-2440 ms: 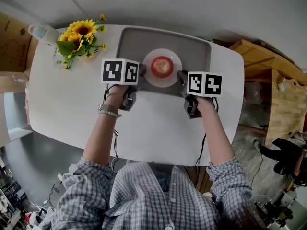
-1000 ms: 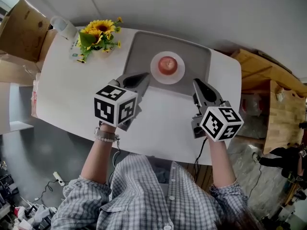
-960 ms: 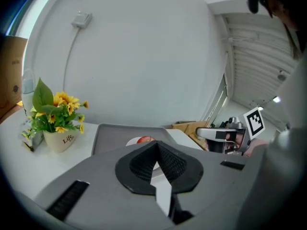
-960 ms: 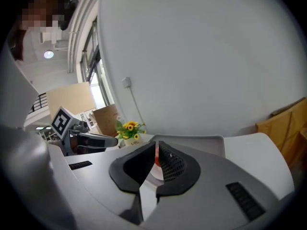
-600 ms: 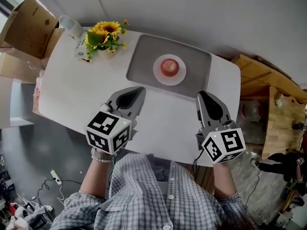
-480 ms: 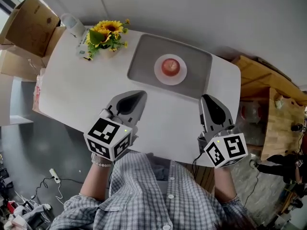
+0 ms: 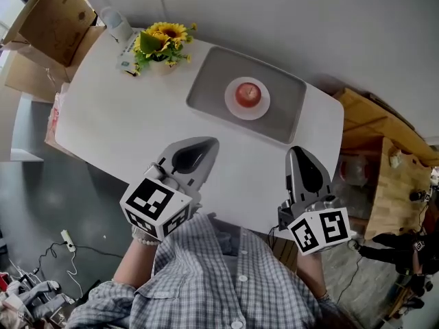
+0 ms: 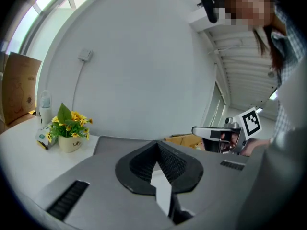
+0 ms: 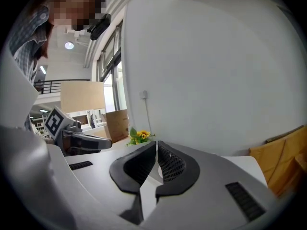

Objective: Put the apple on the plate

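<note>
A red apple (image 7: 248, 94) rests on a small white plate (image 7: 234, 106) in the middle of a grey tray (image 7: 281, 118) at the far side of the white table (image 7: 123, 122). Both grippers are held back near the table's front edge, well short of the tray. My left gripper (image 7: 214, 142) is shut and holds nothing; its jaws (image 8: 156, 143) meet at the tip. My right gripper (image 7: 295, 151) is likewise shut and empty, its pads (image 9: 157, 146) almost touching. The apple is hidden behind the jaws in both gripper views.
A pot of sunflowers (image 7: 163, 42) and a pale bottle (image 7: 116, 25) stand at the table's far left corner. A cardboard box (image 7: 48, 19) sits beyond that corner. Wooden furniture (image 7: 391, 156) lies off the right side.
Both grippers have drawn back from beside the plate toward the person and lifted. The apple stays on the plate. The head view has shifted slightly.
</note>
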`<state>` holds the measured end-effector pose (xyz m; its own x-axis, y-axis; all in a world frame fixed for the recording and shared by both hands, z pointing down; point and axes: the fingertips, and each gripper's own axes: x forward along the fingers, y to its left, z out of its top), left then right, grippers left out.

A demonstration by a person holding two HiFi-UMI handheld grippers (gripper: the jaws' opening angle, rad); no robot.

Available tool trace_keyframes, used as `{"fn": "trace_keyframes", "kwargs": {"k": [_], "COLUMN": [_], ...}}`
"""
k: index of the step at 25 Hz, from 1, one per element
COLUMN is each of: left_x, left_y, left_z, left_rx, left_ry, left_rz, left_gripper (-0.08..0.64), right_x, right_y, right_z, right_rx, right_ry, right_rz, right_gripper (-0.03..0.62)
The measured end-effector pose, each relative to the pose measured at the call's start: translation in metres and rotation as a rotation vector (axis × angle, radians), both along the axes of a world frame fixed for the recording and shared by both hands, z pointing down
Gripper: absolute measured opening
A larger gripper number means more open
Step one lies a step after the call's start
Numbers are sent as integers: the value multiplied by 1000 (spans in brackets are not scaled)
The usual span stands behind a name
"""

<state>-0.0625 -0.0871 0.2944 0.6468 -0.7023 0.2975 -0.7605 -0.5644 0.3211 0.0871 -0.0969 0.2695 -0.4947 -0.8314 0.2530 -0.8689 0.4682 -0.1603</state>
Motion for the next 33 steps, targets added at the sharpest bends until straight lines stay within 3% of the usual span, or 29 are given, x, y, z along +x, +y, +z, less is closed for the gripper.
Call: {"fn": "trace_keyframes", "kwargs": {"k": [7,14,33], "left_x": [4,7,24], "left_y": [6,11,28], "left_z": [-2,-3,3], "left_rx": [3,-62,-69], "left_ry": [-4,119,73], "left_rz": [3,11,52], "left_gripper": [9,9,9], "right_x": [0,-1,-16], "right_y": [7,9,17], "right_z": [6,10,22], "right_rx": [-25,-34,-66], "right_ry": [-29,-25,-10], "right_rz": [-13,-25,-92], "right_gripper": [28,28,25]}}
